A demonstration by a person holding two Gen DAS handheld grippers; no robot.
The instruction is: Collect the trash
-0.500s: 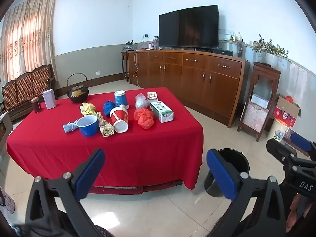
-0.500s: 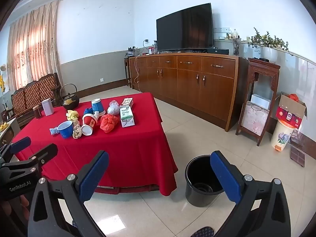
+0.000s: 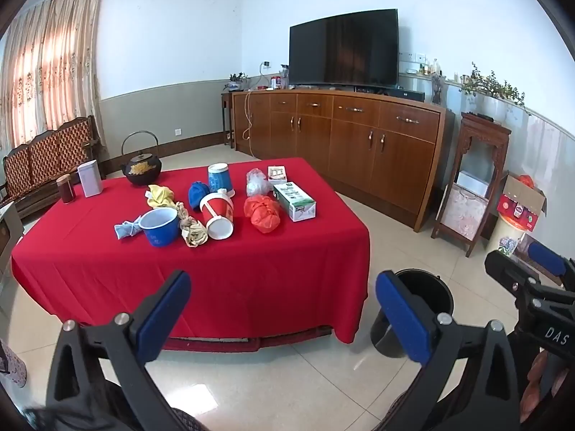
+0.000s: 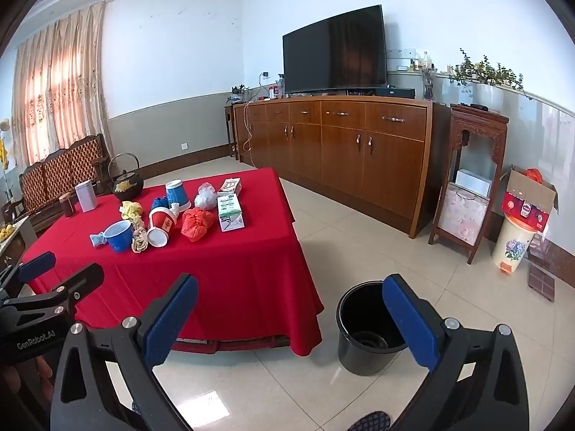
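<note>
A desk [image 3: 215, 269] draped in red cloth carries cups [image 3: 218, 215], crumpled wrappers [image 3: 262, 212], a carton [image 3: 294, 201] and a black kettle [image 3: 141, 170]; a black bucket [image 4: 363, 330] stands on the tiled floor [image 4: 359, 251] beside it.

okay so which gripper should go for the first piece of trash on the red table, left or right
Probably left. The left gripper faces the trash pile, e.g. the red cup, squarely; the right gripper sits off the table's corner, nearer the black bucket. Both are open and empty.
</note>
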